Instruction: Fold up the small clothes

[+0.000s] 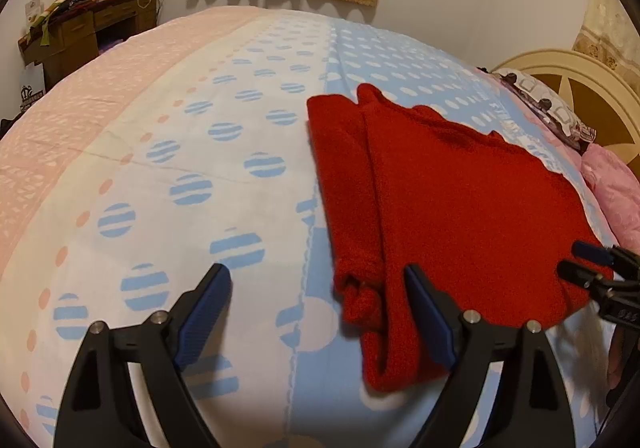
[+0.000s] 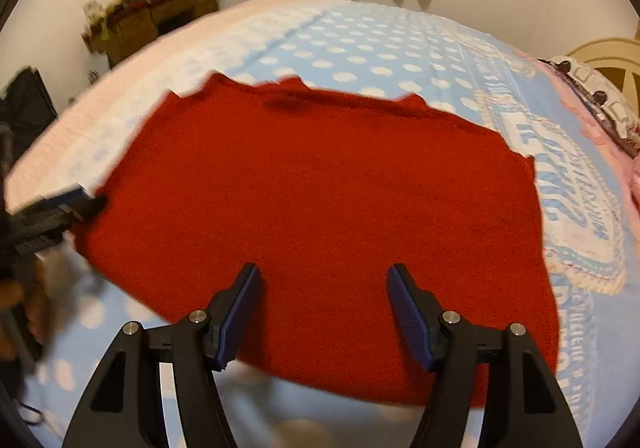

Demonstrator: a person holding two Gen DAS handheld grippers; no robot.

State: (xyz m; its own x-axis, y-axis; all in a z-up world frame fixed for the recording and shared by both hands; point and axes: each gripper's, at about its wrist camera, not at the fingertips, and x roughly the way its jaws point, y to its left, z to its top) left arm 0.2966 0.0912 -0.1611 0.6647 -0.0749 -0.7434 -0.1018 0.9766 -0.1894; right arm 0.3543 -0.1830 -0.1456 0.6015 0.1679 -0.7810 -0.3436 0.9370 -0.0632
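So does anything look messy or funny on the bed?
A bit. The red sweater lies mostly flat, but its folded-in sleeve end is bunched into a lumpy wad near the bottom edge. Nothing looks torn or spilled.

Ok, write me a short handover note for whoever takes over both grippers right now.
Left gripper: open, empty, at the near left corner of the red garment.
Right gripper: open, empty, over the garment's near edge.
The garment lies on the dotted bedspread.
Done: the left side is folded inward as a long strip.
Left: remaining folds; the right side appears unfolded.

Motion-blurred left hand-held gripper
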